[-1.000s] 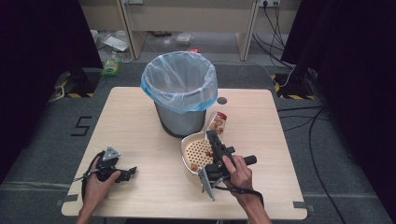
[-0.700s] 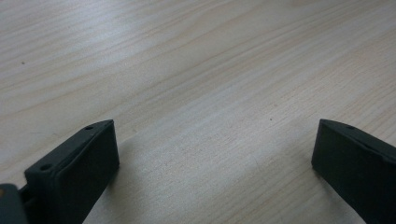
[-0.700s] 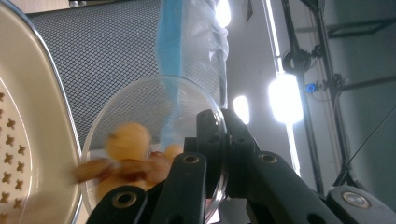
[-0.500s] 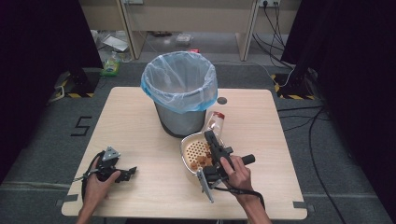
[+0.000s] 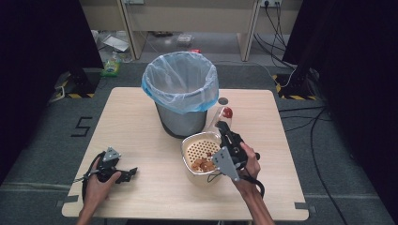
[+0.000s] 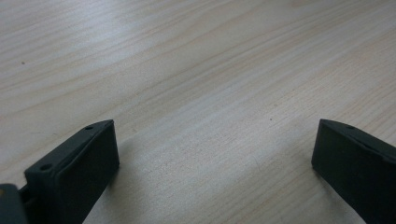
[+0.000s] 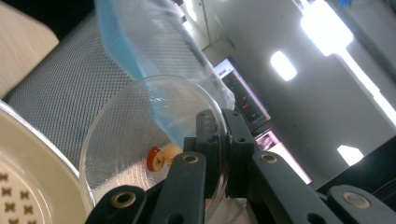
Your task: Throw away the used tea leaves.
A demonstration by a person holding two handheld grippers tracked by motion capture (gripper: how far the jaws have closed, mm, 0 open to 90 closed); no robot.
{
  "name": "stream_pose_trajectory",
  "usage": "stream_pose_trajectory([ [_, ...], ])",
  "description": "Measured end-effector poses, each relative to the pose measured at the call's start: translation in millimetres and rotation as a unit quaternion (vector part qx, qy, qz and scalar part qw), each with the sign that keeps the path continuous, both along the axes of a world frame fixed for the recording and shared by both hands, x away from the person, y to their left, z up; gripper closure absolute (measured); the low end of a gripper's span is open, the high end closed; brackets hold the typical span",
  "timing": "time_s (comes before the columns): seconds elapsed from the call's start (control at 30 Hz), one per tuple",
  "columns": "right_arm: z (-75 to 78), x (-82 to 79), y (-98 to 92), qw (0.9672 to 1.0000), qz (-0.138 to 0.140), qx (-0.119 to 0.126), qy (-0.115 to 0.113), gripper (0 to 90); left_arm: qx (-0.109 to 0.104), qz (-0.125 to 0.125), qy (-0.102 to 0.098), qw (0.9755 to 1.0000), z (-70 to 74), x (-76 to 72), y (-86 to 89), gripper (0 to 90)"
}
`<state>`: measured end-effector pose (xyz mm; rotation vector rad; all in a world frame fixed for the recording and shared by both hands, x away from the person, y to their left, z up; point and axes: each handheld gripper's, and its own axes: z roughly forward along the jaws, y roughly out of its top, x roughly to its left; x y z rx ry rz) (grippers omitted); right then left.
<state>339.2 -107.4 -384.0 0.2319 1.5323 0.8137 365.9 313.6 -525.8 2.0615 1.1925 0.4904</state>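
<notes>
My right gripper (image 5: 226,132) is shut on the rim of a clear plastic cup (image 5: 220,118), holding it tipped over a cream bowl with a perforated insert (image 5: 191,142). Brown food pieces (image 5: 202,164) lie in the insert. In the right gripper view, the cup (image 7: 135,140) has a red and pale piece (image 7: 158,158) inside, and the right gripper (image 7: 220,135) pinches its wall. My left gripper (image 5: 126,174) rests open on the table (image 6: 196,70) at the front left, with nothing between its fingers (image 6: 79,163).
A grey mesh bin (image 5: 180,119) lined with a blue bag (image 5: 178,79) stands just behind the bowl, its mesh wall (image 7: 60,84) close to the cup. A dark round mark (image 5: 223,101) lies on the table to the right of the bin.
The cup has tipped further over the bowl and more brown pieces lie in the insert. The left gripper has stayed put.
</notes>
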Motion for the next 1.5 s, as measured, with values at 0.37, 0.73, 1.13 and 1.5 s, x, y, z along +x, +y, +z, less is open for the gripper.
stream_pose_trajectory([
  [0.37,-11.7,-29.0,19.0,0.9619,-0.011,-0.215,-0.169,87.0,0.0,0.0,0.0,1.0,0.0,0.0,0.0,0.0],
  [0.73,-29.5,-21.8,18.5,0.9543,-0.022,-0.245,-0.17,87.2,0.0,0.0,0.0,1.0,0.0,0.0,0.0,0.0],
  [1.13,-30.8,-16.0,23.2,0.9671,-0.013,-0.214,-0.138,87.2,-0.001,0.0,0.001,1.0,0.0,0.1,0.0,0.0],
  [1.5,0.4,22.8,-17.2,0.997,-0.015,0.056,0.05,86.7,-0.001,0.0,0.001,1.0,0.0,0.1,0.1,0.0],
])
